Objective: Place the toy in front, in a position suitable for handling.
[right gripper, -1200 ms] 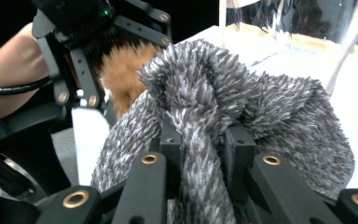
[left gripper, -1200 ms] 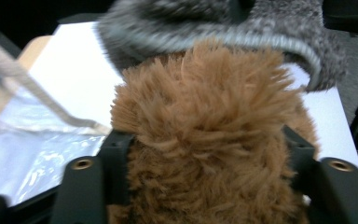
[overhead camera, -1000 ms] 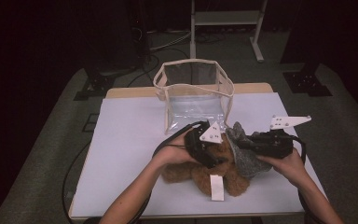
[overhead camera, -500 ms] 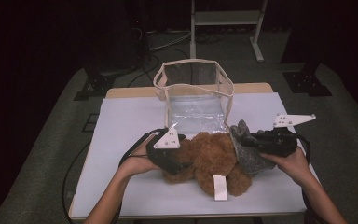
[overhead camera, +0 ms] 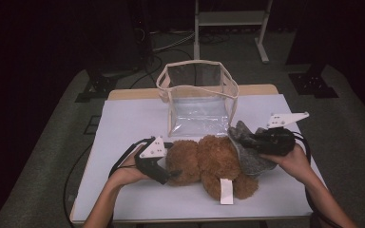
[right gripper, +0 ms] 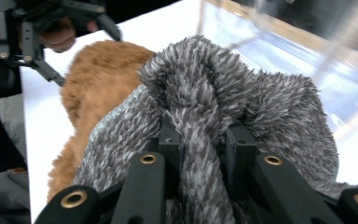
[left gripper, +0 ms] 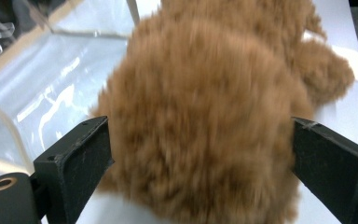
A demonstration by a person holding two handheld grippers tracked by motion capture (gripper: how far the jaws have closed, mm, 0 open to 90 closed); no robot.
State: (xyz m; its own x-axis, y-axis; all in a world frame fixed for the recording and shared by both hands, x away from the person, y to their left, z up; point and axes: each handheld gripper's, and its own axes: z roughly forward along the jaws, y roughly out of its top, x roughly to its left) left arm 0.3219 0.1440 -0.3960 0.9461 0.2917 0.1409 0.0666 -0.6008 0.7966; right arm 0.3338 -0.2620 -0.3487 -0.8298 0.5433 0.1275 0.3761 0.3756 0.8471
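Black jaws of the left gripper (left gripper: 200, 154) stand wide apart, and they have just been opening. The brown bear (overhead camera: 214, 164) sits between them, its fur close to both pads, but the pads do not squeeze it. Over on the other side, the right gripper (right gripper: 200, 154) has its jaws close together, pinching a fold of the grey cloth (right gripper: 214, 102).

A white tag (overhead camera: 226, 191) hangs from the bear. It is too small to read any words on it.

From above, the left hand (overhead camera: 126, 172) comes in low from the bottom and points the left gripper (overhead camera: 171, 175) sideways at the bear's left end. The right hand (overhead camera: 294, 159) lies palm up under the right gripper (overhead camera: 247, 140), which points left at the cloth (overhead camera: 249, 152).

The bear lies on its side in the middle of the white table (overhead camera: 123, 123), near the front edge. The grey cloth touches the bear's right end. A clear bag (overhead camera: 197, 97) with tan edges stands upright just behind the bear
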